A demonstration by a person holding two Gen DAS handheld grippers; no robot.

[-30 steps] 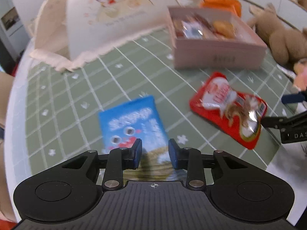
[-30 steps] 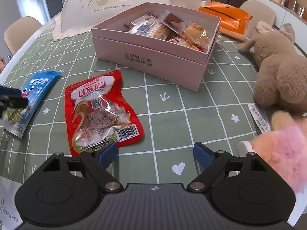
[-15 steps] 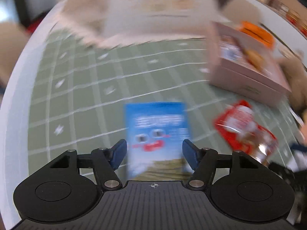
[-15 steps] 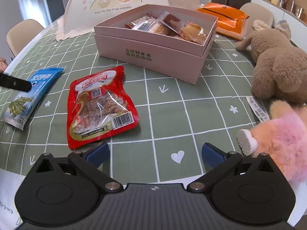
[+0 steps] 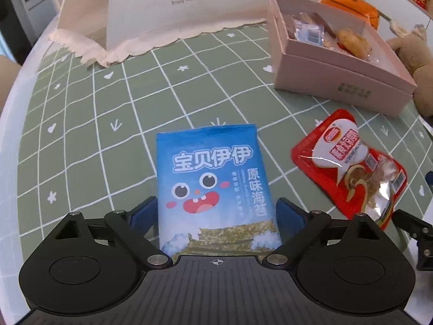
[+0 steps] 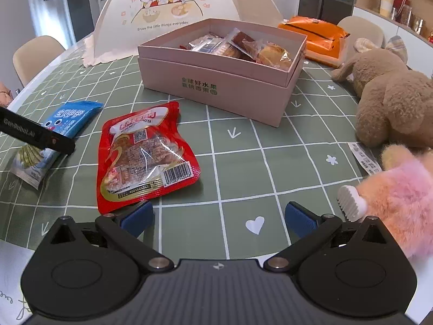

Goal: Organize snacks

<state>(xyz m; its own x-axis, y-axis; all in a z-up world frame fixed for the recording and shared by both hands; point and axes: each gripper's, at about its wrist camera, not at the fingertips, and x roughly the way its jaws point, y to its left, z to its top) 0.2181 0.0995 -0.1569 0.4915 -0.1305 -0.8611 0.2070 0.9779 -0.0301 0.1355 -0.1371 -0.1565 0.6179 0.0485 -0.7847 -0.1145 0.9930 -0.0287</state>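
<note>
On the green checked tablecloth (image 5: pixel 81 124), a flat blue foil seaweed packet (image 5: pixel 213 181) lies with its near end between the wide-spread fingers of the left gripper (image 5: pixel 216 214), seemingly lined up for a pinch. The right gripper (image 6: pixel 217 216), jaws wide and empty, waits just beside the red vacuum-sealed meat pouch (image 6: pixel 144 154). Far right stands the open pink cardboard box (image 6: pixel 216 86) with wrapped snacks, likely both packets' destination.
</note>
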